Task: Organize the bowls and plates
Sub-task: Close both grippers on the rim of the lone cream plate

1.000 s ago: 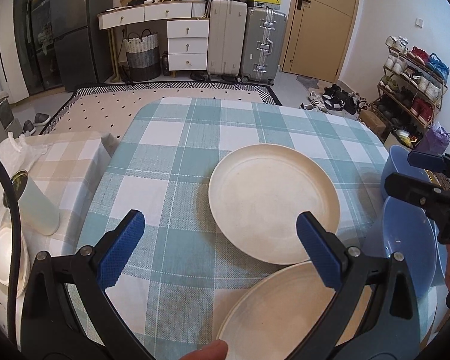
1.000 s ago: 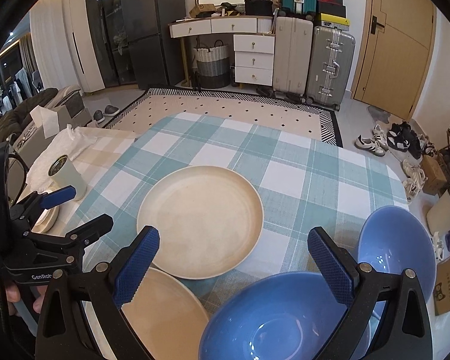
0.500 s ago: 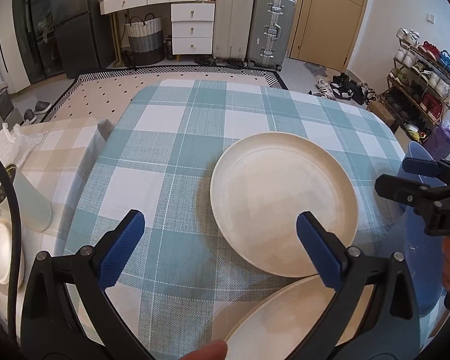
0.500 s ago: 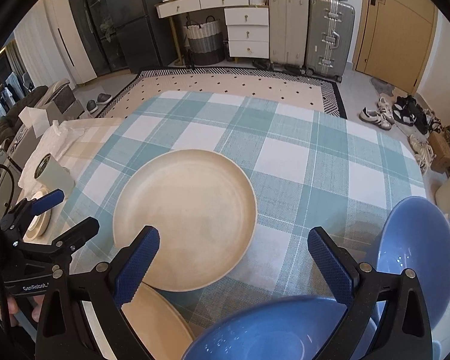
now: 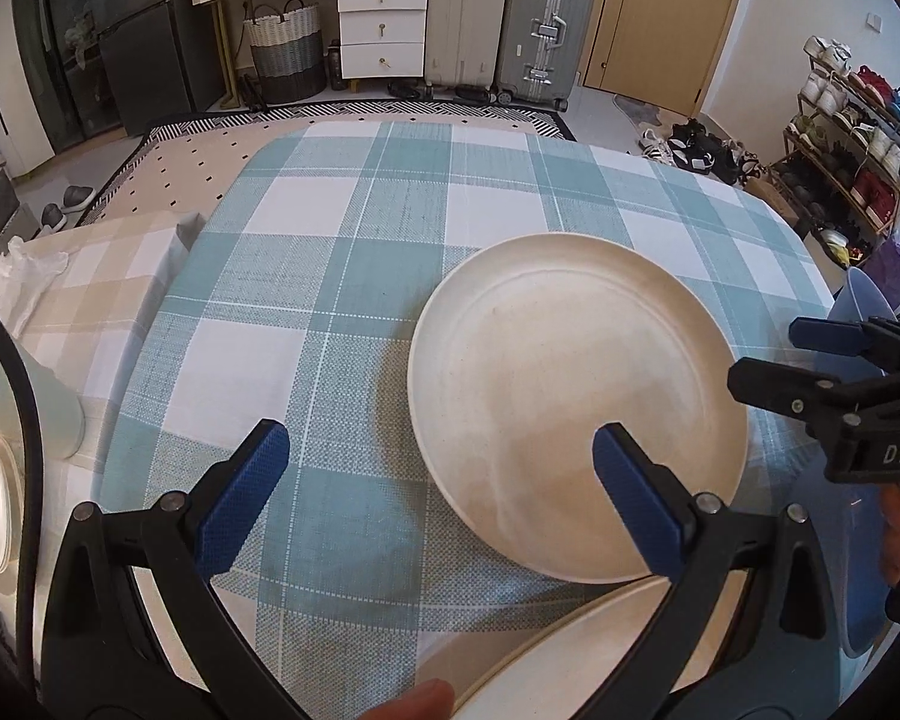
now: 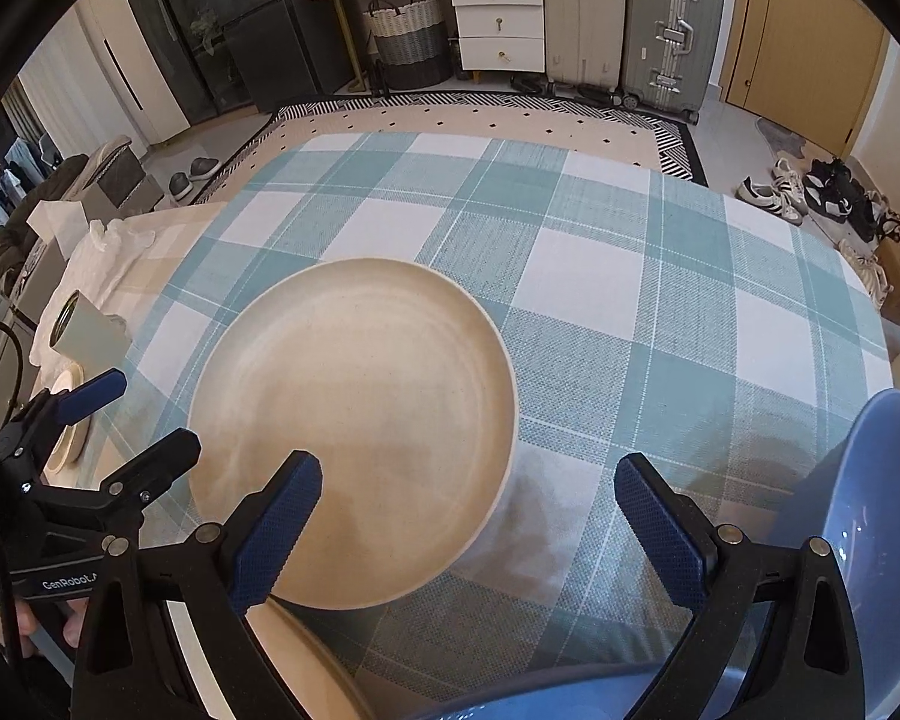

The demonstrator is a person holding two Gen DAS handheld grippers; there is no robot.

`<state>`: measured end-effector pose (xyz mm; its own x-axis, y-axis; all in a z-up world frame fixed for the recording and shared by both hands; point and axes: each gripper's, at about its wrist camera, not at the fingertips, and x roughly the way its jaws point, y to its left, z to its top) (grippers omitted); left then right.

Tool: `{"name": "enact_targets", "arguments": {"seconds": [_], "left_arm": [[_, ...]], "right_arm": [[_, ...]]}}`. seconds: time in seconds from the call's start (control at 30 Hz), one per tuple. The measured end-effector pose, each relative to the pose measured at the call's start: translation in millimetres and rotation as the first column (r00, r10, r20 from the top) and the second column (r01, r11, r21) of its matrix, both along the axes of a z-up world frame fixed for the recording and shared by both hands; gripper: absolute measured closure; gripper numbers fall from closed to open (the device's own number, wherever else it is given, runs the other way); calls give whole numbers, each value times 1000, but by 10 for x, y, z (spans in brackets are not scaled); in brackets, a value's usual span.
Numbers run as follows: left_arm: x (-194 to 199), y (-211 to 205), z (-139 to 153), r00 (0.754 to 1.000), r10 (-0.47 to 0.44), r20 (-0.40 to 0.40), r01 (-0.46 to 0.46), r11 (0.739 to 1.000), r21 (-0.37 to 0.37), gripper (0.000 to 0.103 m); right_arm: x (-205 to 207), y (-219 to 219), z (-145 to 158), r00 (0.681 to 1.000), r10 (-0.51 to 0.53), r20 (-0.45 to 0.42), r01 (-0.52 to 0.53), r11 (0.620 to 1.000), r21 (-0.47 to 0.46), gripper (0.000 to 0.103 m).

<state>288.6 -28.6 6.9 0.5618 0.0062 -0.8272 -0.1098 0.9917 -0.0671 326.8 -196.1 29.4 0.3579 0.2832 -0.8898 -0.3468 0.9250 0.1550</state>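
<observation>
A cream plate [image 5: 576,384] lies on the checked bench [image 5: 342,252]; a second cream plate [image 5: 600,642] sits just nearer. Blue bowls [image 6: 888,516] stand right of it. Left gripper [image 5: 438,498] and right gripper [image 6: 468,534] hover above it, jaws released.

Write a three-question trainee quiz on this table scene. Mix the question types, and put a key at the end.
1. True or false: the left tongs are shut on the cream plate.
2. Multiple choice: in the right wrist view, the blue bowl at the right edge sits
A. stacked on the cream plate
B. apart from the cream plate, on the checked tablecloth
C. on the floor by the suitcases
3. Fill in: besides the full cream plate, part of a second cream plate shows at the ______ edge of the left wrist view.

Key: 1. False, both the left and right tongs are open and empty. 2. B. 3. bottom.
</observation>
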Motion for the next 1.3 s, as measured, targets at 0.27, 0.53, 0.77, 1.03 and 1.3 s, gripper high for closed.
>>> {"name": "enact_targets", "arguments": {"seconds": [0.27,0.53,0.77,1.03,1.3], "left_arm": [[98,-63,-131,999,-29,-29,29,1000,0,3],[174,-113,-220,997,-55,-54,54,998,-14,21],[191,-117,-292,995,-67,-76,65,997,-29,50],[184,-98,-298,996,-48,-70,51,998,34,71],[143,-143,-297,997,-64,-49,67,996,65,75]], "right_arm": [[103,43,-133,999,4,-42,-4,1000,-3,24],[123,92,-211,997,20,-72,-21,1000,-16,41],[117,97,-268,997,22,-78,-25,999,-38,59],[97,93,-292,998,22,-50,-26,997,-75,72],[47,97,-287,1000,28,-11,-29,993,-113,75]]}}
